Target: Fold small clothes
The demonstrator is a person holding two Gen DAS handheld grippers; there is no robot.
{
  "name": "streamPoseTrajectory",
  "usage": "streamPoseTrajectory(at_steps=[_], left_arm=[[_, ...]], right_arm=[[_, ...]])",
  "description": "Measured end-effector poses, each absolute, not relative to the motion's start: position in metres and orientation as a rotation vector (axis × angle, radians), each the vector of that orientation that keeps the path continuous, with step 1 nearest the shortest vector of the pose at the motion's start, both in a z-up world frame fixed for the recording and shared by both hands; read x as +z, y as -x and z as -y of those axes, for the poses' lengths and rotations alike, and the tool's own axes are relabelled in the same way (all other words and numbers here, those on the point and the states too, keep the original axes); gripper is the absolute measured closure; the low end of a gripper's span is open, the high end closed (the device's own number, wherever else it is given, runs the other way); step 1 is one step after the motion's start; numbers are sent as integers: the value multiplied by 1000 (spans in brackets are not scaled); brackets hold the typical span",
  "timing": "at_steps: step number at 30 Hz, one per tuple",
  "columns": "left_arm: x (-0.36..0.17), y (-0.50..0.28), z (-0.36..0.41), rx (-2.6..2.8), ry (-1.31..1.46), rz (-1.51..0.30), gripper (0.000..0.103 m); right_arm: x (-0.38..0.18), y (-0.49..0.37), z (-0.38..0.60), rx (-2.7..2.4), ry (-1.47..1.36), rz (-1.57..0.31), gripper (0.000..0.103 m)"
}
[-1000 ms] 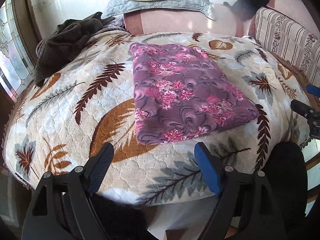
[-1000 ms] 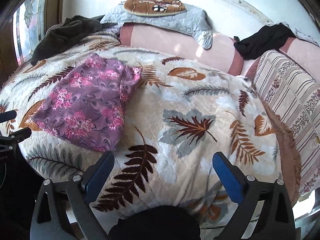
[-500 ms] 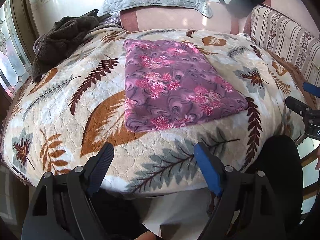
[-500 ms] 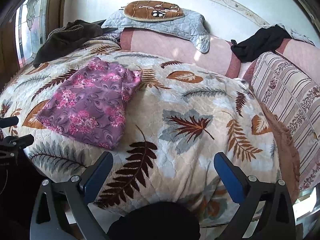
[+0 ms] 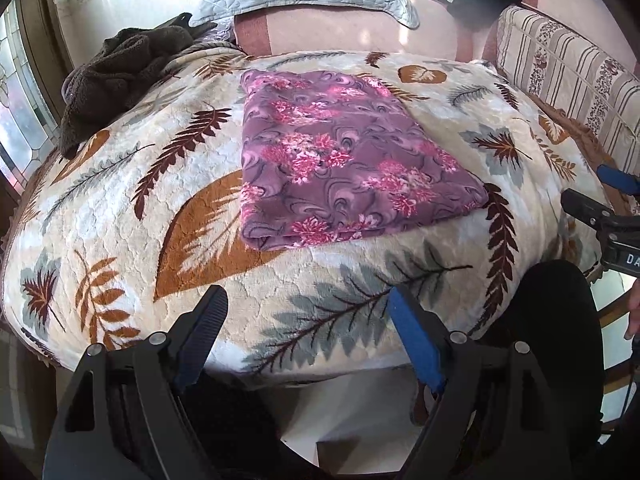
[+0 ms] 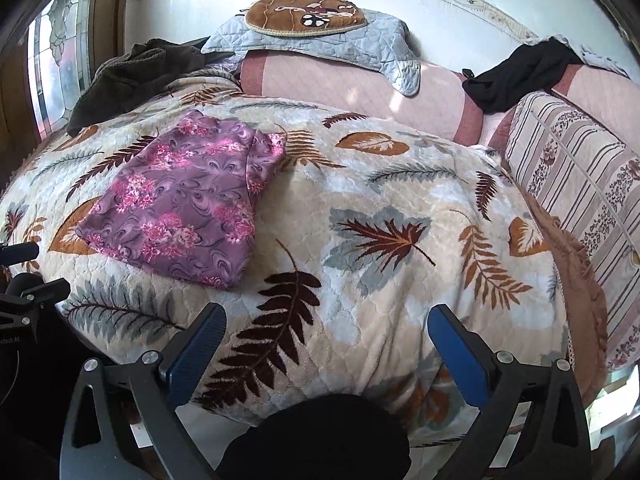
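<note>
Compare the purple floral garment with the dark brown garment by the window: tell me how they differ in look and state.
The purple floral garment lies flat, folded into a neat rectangle mid-blanket; the dark brown garment sits crumpled in a heap at the far corner by the window. The purple one is patterned with pink flowers; the brown one is plain and fuzzy. Both rest on the leaf-print blanket, untouched by either gripper.

Before you, the folded garment [image 5: 344, 164] lies flat on the leaf-patterned blanket [image 5: 120, 216], left of its middle. Behind it to the left sits a heaped towel [image 5: 120, 68]; behind, a quilted pad [image 6: 320, 40] drapes the backrest [image 6: 360, 92], with a dark cloth [image 6: 516, 72] farther right.
</note>
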State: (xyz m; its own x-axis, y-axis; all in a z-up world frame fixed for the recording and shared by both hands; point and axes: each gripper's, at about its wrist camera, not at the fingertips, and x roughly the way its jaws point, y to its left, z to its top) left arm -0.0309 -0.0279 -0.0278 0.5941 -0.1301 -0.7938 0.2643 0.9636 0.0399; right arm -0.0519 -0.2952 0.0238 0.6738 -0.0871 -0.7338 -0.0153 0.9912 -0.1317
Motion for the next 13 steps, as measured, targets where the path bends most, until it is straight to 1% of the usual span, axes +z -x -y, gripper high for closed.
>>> streamPoseTrajectory(at_steps=[5,13], left_arm=[[-25,33,32,-237,-171,-889,20],[-28,32,36,-232,-180,-910,20]], right_arm=[[23,50,297,-46,110,-835,1],[20,51,303,-53,103,-847,1]])
